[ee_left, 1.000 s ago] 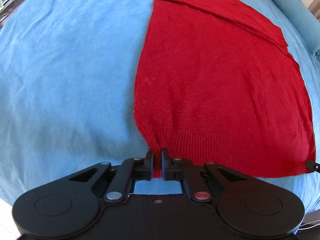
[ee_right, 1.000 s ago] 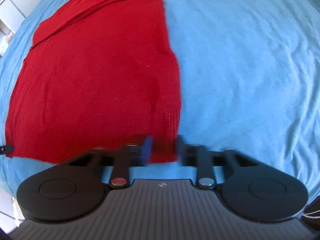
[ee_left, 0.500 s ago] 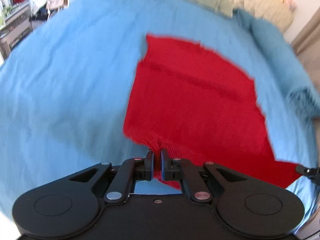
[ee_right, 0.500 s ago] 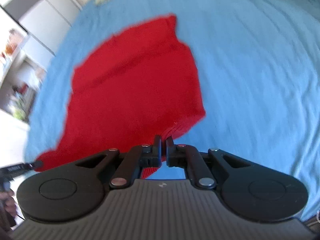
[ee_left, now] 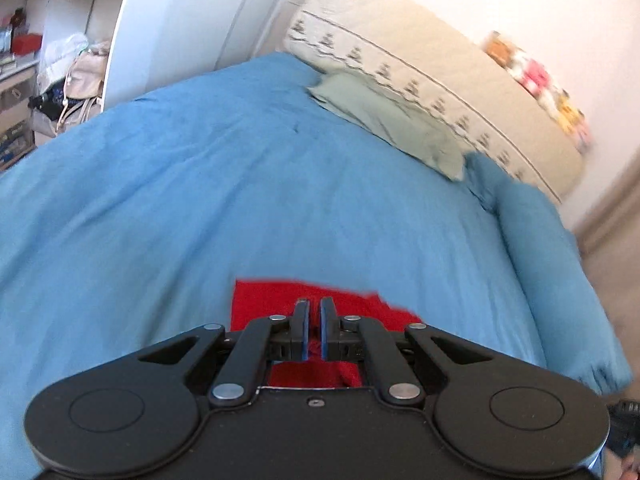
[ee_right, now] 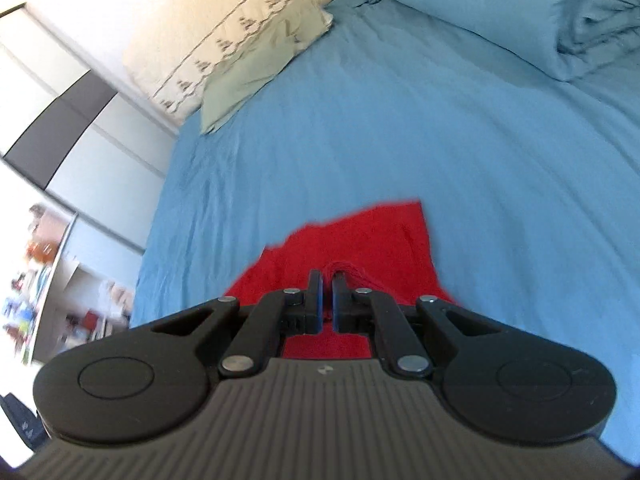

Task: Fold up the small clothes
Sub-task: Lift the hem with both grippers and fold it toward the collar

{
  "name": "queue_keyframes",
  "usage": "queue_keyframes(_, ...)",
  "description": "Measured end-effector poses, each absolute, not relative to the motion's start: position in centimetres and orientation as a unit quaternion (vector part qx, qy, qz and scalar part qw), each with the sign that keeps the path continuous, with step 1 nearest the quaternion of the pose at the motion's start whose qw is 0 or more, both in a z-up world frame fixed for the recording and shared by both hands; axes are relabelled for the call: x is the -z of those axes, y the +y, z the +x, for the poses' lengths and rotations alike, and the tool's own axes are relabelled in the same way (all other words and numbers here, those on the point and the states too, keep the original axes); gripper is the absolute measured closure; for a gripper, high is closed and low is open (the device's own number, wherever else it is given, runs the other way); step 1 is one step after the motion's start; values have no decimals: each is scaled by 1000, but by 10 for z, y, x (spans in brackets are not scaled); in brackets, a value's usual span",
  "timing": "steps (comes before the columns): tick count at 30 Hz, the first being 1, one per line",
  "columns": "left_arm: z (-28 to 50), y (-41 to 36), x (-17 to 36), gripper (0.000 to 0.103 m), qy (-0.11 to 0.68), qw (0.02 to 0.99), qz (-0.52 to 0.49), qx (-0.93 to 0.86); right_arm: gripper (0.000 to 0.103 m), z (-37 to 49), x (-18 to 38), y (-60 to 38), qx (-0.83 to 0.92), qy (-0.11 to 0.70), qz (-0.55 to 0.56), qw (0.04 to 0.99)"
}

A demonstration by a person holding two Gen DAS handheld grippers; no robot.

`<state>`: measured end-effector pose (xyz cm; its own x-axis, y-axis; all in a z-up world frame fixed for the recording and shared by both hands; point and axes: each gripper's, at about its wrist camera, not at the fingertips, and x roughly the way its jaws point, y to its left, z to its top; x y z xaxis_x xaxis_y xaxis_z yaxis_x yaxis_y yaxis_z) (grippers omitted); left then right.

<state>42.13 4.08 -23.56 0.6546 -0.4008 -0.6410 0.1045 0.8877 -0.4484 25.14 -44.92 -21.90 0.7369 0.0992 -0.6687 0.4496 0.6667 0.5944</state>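
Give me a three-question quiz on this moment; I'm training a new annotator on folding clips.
1. True or false: both grippers are shut on the red sweater.
2. What lies against the beige headboard? A) green pillow B) laptop C) basket
3. Fill in: the sweater lies on a ____ bedspread.

Key: 1 true: the left gripper and the right gripper each pinch red knit. 2 A, the green pillow. 3 blue.
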Motion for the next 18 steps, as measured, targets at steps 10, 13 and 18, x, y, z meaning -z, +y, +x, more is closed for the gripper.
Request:
queue_keyframes(10, 520, 11, 321, 98, 408, 881, -216, 101, 84, 384, 337, -480, 145, 350, 393, 838)
queue_keyframes(13, 523, 10, 320, 99, 408, 881, -217, 102, 84, 388, 343, -485, 146, 342, 402, 837)
queue_keyframes(18, 530, 6, 312, 99, 396, 888, -214, 98, 84, 397, 333, -489, 144, 330, 400, 843)
